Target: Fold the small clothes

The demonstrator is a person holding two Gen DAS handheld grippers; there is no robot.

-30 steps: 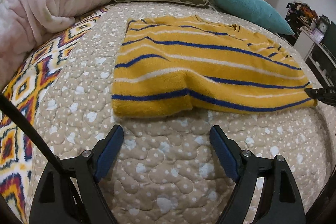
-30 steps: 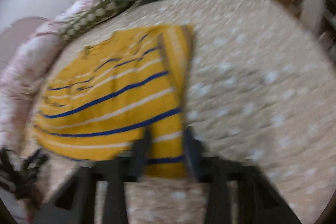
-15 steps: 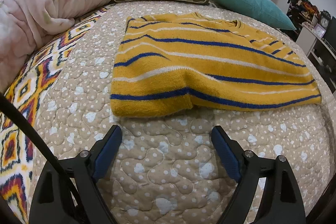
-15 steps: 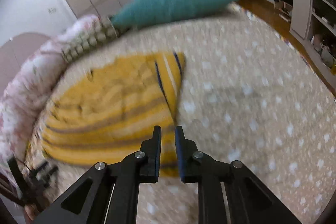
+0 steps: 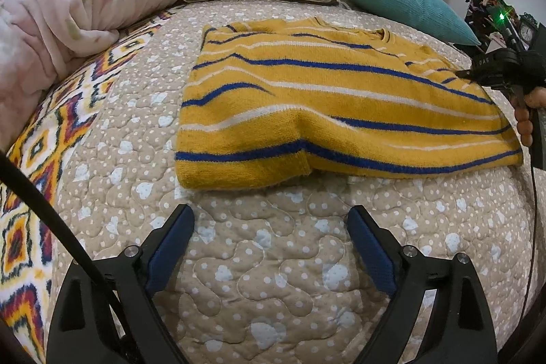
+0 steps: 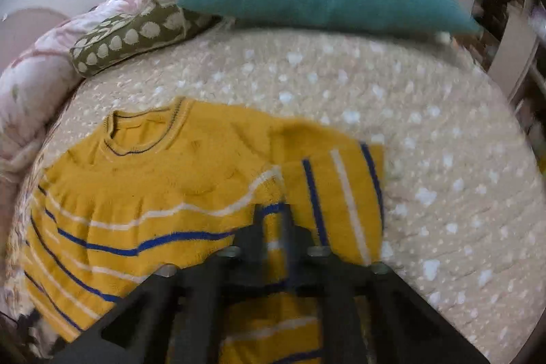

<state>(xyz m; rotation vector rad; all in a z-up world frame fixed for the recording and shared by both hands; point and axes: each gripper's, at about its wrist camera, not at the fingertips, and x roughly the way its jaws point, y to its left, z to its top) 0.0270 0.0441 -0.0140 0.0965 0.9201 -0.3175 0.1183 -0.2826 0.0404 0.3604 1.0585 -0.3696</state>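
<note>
The right claw is clenched on a fold of the yellow striped sweater, near its sleeve, with the neckline ahead and to its left. The left claw hangs released over the dotted quilt, the sweater's near hem just ahead of it. Judging by the doubled edge on the left claw's side, one side looks folded in; the right side and the final folds remain.
</note>
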